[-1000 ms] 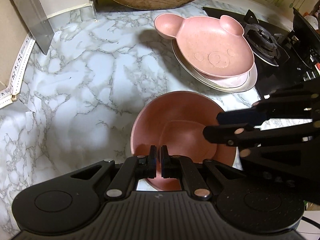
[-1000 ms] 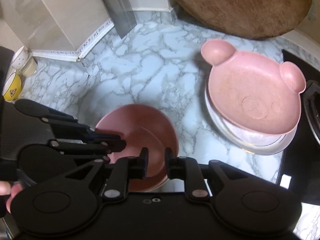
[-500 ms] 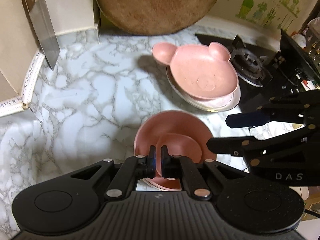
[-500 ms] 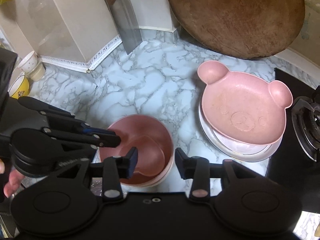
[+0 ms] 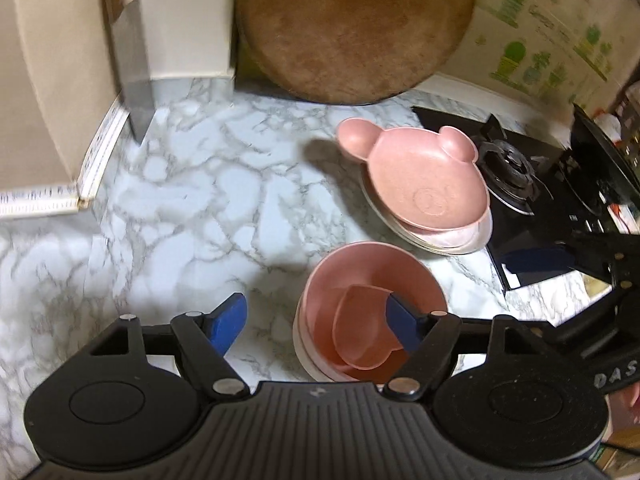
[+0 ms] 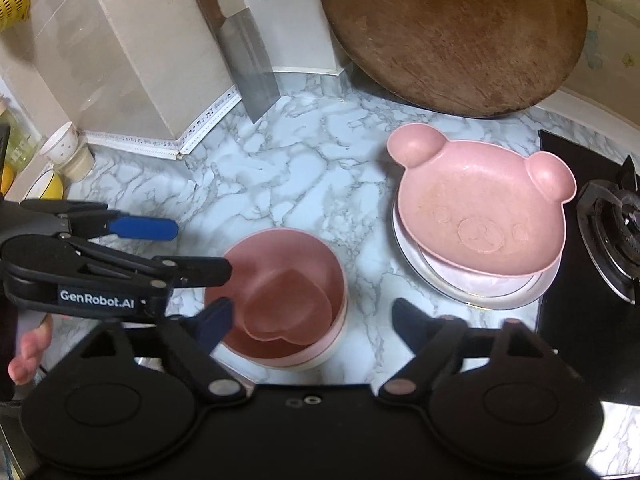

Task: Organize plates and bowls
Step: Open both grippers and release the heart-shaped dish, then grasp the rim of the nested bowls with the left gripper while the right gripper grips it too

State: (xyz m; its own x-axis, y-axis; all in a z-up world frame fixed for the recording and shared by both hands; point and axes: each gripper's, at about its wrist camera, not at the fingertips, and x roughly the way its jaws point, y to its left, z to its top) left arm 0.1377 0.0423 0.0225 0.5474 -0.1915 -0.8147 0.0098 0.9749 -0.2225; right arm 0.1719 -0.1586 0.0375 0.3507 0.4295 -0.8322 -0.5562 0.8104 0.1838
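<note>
Bowls nested: heart dish (image 6: 286,306) inside round pink bowl (image 6: 280,296), saving tabletop (image 6: 280,168) room. Bear plate (image 6: 480,216) tops plate pile at 2 o'clock. Left tool (image 5: 314,322) and right tool (image 6: 308,320) both spread wide, gripping nothing, hovering above bowls.

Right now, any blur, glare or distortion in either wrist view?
Left wrist: motion blur on the wall decals and marble counter; strong fisheye bending. Right wrist: sharper, bear plate crisp, soft glare on the cleaver; nested bowls slightly soft.
</note>
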